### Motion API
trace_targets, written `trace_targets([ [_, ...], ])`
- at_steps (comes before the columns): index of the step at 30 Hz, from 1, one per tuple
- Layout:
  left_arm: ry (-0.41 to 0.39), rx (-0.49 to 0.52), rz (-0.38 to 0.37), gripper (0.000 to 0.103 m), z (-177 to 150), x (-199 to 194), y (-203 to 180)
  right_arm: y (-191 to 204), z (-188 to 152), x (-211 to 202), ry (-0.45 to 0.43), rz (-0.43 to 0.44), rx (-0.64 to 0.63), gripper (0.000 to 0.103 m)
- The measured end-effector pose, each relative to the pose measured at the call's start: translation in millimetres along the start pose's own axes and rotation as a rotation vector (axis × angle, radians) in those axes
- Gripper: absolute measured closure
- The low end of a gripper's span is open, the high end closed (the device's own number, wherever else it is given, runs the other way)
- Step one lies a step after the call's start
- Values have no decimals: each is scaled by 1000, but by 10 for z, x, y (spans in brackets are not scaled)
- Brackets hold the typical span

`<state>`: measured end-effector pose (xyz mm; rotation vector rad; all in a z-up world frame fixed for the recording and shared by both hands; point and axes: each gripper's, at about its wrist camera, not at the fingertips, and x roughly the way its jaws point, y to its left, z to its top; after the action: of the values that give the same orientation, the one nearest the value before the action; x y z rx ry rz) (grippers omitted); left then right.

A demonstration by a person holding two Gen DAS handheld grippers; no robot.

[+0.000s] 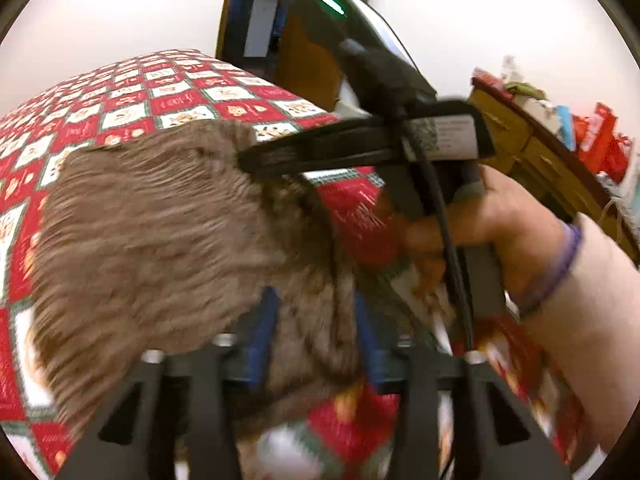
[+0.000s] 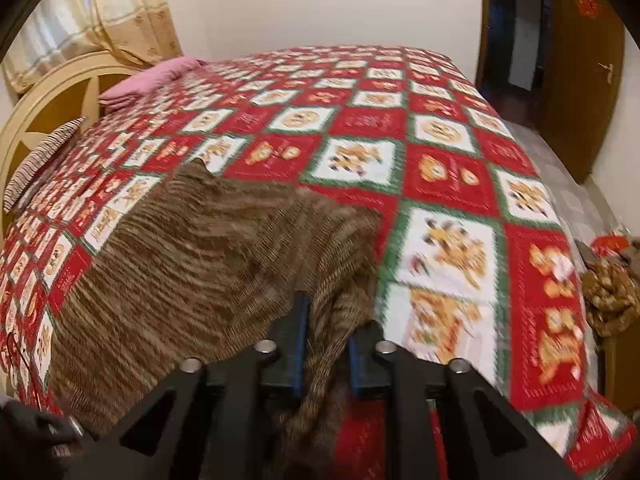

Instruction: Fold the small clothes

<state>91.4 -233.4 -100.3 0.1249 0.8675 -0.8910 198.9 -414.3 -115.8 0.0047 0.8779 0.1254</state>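
Left claw (image 1: pixel 312 336): fingers pinching a bunched edge of brown striped knit garment (image 1: pixel 160 232). Right claw (image 2: pixel 326 344): pinching a gathered fold of same garment (image 2: pixel 200 260). Garment spread over red-and-white patchwork bedspread (image 2: pixel 440 148) on bed. Beyond: pink folded cloth (image 2: pixel 148 80) near headboard (image 2: pixel 52 96); wooden door (image 2: pixel 580 60) at far right.

1 brown garment (image 2: pixel 208 264), 2 pillows (image 2: pixel 148 80)

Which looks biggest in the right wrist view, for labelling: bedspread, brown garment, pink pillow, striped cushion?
1. Bedspread
2. Brown garment, though nearness to the camera enlarges it
3. Pink pillow and striped cushion look alike in size; unranked.
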Motion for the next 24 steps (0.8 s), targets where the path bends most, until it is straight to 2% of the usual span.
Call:
trace_targets([
  [2, -34, -10, 7, 40, -88, -200, 75, -69, -87, -124, -2, -61, 30, 57],
  [6, -69, -46, 33, 38, -266, -571, 374, -217, -318, -548, -64, -144, 135, 56],
  [9, -112, -74, 70, 38, -285, -681, 567, -172, -563, -987, -149, -81, 191, 56],
  [11, -132, -120, 112, 38, -266, -700, 715, -78, -693, -1160, -170, -54, 210, 56],
  [13, -133, -148, 153, 38, -231, -680, 818, 105, -879, -1283, -161, 13, 220, 56],
  [15, -122, -168, 167, 38, -237, -679, 876, 288, -1036, -1328, -145, 36, 209, 56],
  [18, -89, -154, 125, 38, -331, -664, 841, 488, -1216, -1295, -117, 61, 221, 56],
  [20, -62, -117, 150, 38, -421, -630, 784, 539, -1266, -1169, -85, 74, 233, 56],
  [23, -19, -77, 200, 27, -523, -485, 676, 547, -1278, -902, -21, 36, 244, 56],
  [24, -8, -76, 213, 27, -538, -463, 662, 541, -1281, -847, -4, 36, 248, 56],
])
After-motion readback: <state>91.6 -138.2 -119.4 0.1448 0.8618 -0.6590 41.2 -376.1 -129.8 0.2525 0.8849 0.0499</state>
